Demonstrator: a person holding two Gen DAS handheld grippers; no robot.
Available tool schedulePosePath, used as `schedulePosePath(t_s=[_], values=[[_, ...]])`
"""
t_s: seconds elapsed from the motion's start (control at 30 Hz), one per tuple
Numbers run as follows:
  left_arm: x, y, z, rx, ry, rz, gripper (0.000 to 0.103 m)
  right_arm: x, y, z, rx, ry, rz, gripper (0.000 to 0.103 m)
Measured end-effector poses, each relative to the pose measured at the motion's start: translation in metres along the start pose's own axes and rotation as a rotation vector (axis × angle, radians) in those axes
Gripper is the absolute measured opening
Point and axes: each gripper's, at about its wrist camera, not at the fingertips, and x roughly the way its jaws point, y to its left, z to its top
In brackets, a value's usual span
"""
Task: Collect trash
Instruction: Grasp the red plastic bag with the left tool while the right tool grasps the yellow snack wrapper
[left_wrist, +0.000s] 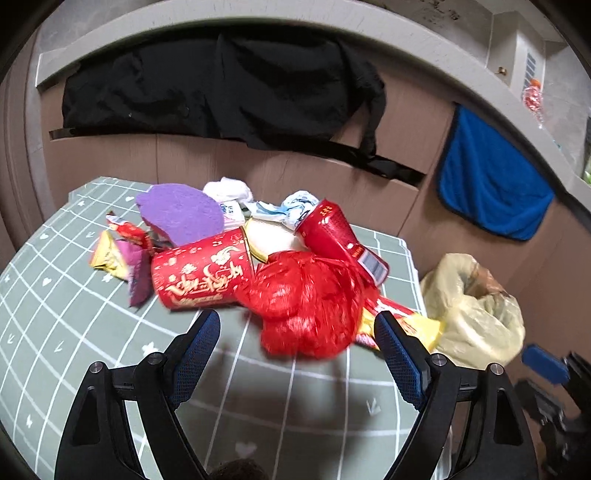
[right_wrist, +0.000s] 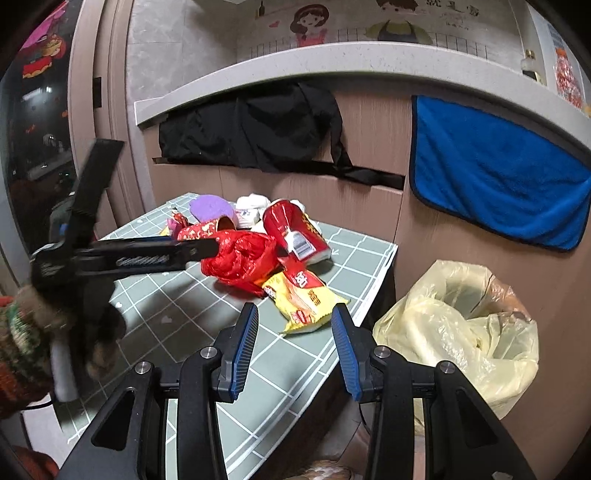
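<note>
Two grippers — left gripper (left_wrist: 297, 325) and right gripper (right_wrist: 293, 317) — both spread wide and empty above the trash-strewn table (left_wrist: 74, 332).

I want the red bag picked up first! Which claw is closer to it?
Left. The left claw is open right at the red plastic bag, one finger beside it. The right claw hangs farther back, over the yellow snack wrapper.

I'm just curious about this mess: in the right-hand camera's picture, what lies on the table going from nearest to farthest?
Yellow snack packet → crumpled red plastic bag → red paper cup lying on its side → purple felt piece, near the table's far edge.
</note>
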Motion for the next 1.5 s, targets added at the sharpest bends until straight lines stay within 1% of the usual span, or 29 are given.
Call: schedulePosePath(t_s=[0.1, 0.2, 0.23, 0.27, 0.33, 0.4, 0.5, 0.53, 0.57, 0.63, 0.73, 0.87, 0.97, 1.03, 1.1, 1.13, 1.17, 1.2, 1.27, 1.37, 1.5], values=[[0.017, 0.000, 0.007, 0.010, 0.001, 0.028, 0.085, 0.010, -0.007, 0.001, 0.016, 0.025, 0.002, 0.039], [0.037, 0.005, 0.015, -0.008, 0.036, 0.043, 0.084, 0.019, -0.016, 0.003, 0.047, 0.049, 0.033, 0.039], [0.042, 0.006, 0.017, -0.016, 0.044, 0.043, 0.081, 0.022, -0.019, 0.005, 0.051, 0.051, 0.043, 0.039], [0.046, 0.008, 0.018, -0.023, 0.054, 0.046, 0.074, 0.025, -0.020, 0.007, 0.048, 0.054, 0.047, 0.039], [0.053, 0.010, 0.021, -0.034, 0.076, 0.049, 0.069, 0.035, -0.025, 0.014, 0.039, 0.070, 0.055, 0.039], [0.059, 0.013, 0.024, -0.054, 0.099, 0.015, 0.069, 0.045, -0.028, 0.021, 0.034, 0.080, 0.075, 0.039], [0.069, 0.016, 0.027, -0.099, 0.156, -0.045, 0.068, 0.063, -0.034, 0.032, 0.034, 0.093, 0.094, 0.039], [0.071, 0.015, 0.027, -0.103, 0.173, -0.063, 0.063, 0.068, -0.035, 0.035, 0.036, 0.098, 0.099, 0.039], [0.073, 0.013, 0.026, -0.099, 0.187, -0.092, 0.056, 0.077, -0.036, 0.039, 0.037, 0.105, 0.107, 0.039], [0.069, 0.008, 0.025, -0.072, 0.195, -0.114, 0.051, 0.088, -0.038, 0.043, 0.033, 0.112, 0.108, 0.039], [0.055, 0.005, 0.022, -0.025, 0.176, -0.094, 0.048, 0.115, -0.038, 0.045, 0.021, 0.160, 0.113, 0.039], [0.026, 0.013, 0.018, -0.019, 0.140, -0.066, 0.048, 0.142, -0.045, 0.036, 0.073, 0.235, 0.125, 0.039], [0.005, 0.016, 0.015, 0.021, 0.086, -0.020, 0.048, 0.152, -0.044, 0.026, 0.082, 0.273, 0.121, 0.039], [-0.003, 0.019, 0.012, 0.028, 0.067, -0.007, 0.048, 0.155, -0.039, 0.020, 0.081, 0.292, 0.130, 0.038], [-0.010, 0.024, 0.009, 0.023, 0.051, 0.006, 0.048, 0.150, -0.033, 0.017, 0.074, 0.290, 0.142, 0.025], [-0.013, 0.025, 0.008, 0.019, 0.040, 0.016, 0.048, 0.148, -0.030, 0.017, 0.063, 0.298, 0.135, 0.013], [-0.017, 0.027, 0.007, 0.016, 0.031, 0.021, 0.048, 0.142, -0.024, 0.017, 0.037, 0.292, 0.114, 0.012], [-0.021, 0.028, 0.006, 0.008, 0.018, 0.024, 0.048, 0.135, -0.019, 0.018, 0.016, 0.277, 0.113, 0.010], [-0.027, 0.031, 0.007, -0.022, 0.001, 0.018, 0.048, 0.121, -0.010, 0.020, -0.012, 0.247, 0.134, 0.006], [-0.035, 0.032, 0.008, -0.052, -0.017, 0.014, 0.048, 0.099, -0.007, 0.025, 0.001, 0.191, 0.170, 0.005], [-0.047, 0.016, 0.011, -0.013, -0.052, 0.008, 0.048, 0.083, -0.013, 0.036, 0.034, 0.136, 0.187, 0.005]])
